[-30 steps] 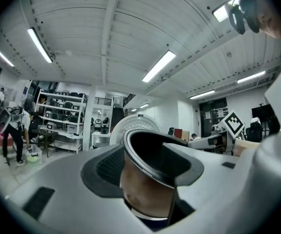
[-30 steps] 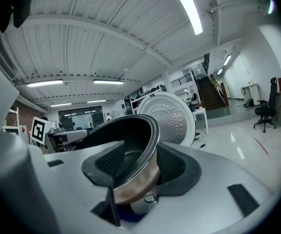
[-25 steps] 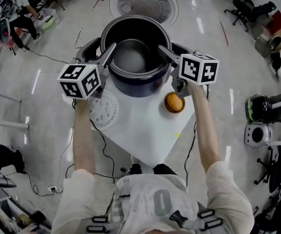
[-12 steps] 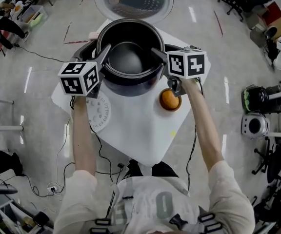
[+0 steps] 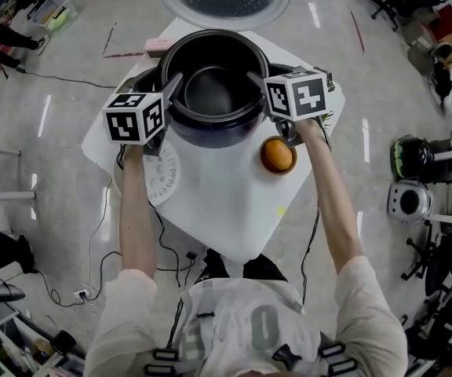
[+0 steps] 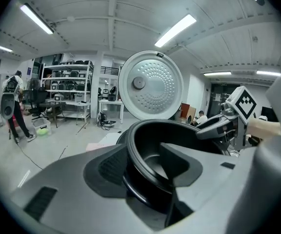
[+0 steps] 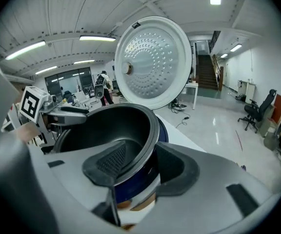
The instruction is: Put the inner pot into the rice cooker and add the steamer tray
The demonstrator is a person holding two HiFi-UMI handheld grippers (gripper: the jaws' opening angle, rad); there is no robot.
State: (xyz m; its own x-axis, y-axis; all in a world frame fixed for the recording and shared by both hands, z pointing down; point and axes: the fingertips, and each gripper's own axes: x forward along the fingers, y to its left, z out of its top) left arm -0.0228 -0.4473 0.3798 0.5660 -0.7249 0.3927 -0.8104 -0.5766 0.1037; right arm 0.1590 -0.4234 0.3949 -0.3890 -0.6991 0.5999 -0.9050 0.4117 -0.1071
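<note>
The steamer tray [image 5: 165,181] lies flat on the white table [image 5: 226,218] at the left, waiting its turn. The left gripper [image 5: 173,89] is clamped on the left rim of the inner pot [image 5: 214,93], one jaw inside and one outside. The right gripper [image 5: 256,79] grips the opposite rim the same way. The pot hangs in the mouth of the rice cooker [image 5: 141,78], apparently not fully seated. Lower both sides evenly so the rim stays level, and release only once the pot rests. Mind the orange ball [image 5: 278,155] just beside the right hand.
</note>
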